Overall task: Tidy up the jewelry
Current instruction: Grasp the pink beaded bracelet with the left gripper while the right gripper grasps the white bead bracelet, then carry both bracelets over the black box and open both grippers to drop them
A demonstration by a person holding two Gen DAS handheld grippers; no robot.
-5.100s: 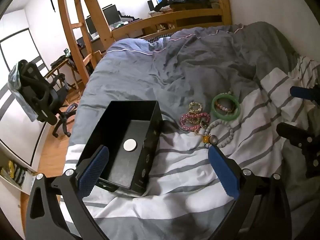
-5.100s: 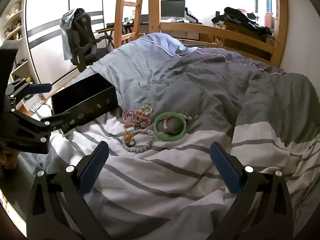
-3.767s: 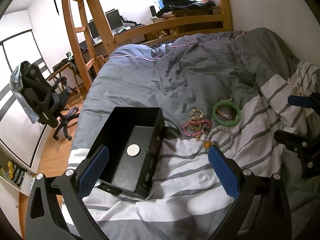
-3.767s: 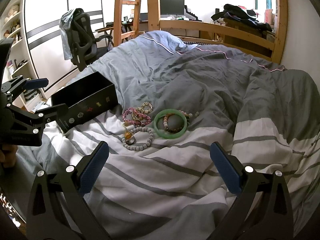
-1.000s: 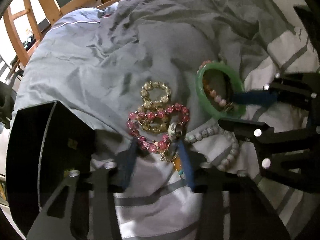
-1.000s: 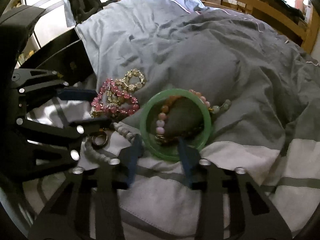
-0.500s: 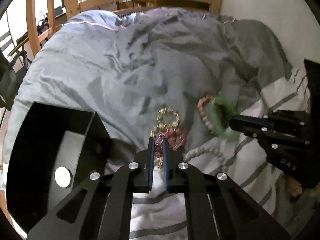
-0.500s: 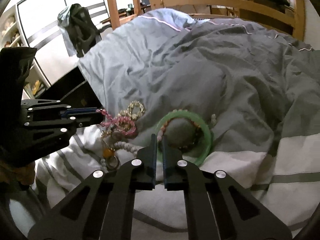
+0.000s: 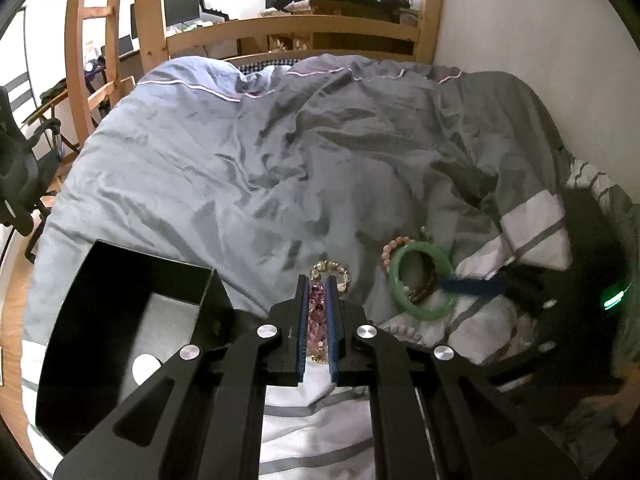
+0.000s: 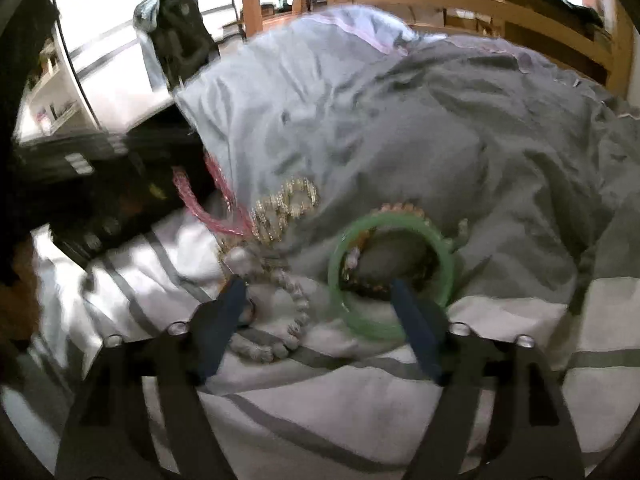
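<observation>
My left gripper (image 9: 317, 280) is shut on the pink bead bracelet (image 9: 317, 312), held above the bed beside the open black box (image 9: 120, 328). In the right wrist view the pink bracelet (image 10: 200, 204) hangs stretched toward the box. My right gripper (image 10: 320, 284) is open over the jewelry pile; one finger (image 10: 408, 316) reaches inside the green bangle (image 10: 356, 320), the other lies by the white bead bracelet (image 10: 296, 300). A gold bead bracelet (image 10: 288, 204) lies behind. The green bangle also shows in the left wrist view (image 9: 424, 312).
The grey duvet (image 9: 280, 160) is rumpled behind the pile; a striped white blanket (image 10: 320, 392) lies under it. A wooden bed rail (image 9: 288, 32) stands at the far end, a wall on the right, an office chair (image 10: 180, 36) on the left.
My left gripper has lifted with the pink bracelet toward the box. My right gripper has opened from shut, with one finger now inside the green bangle.
</observation>
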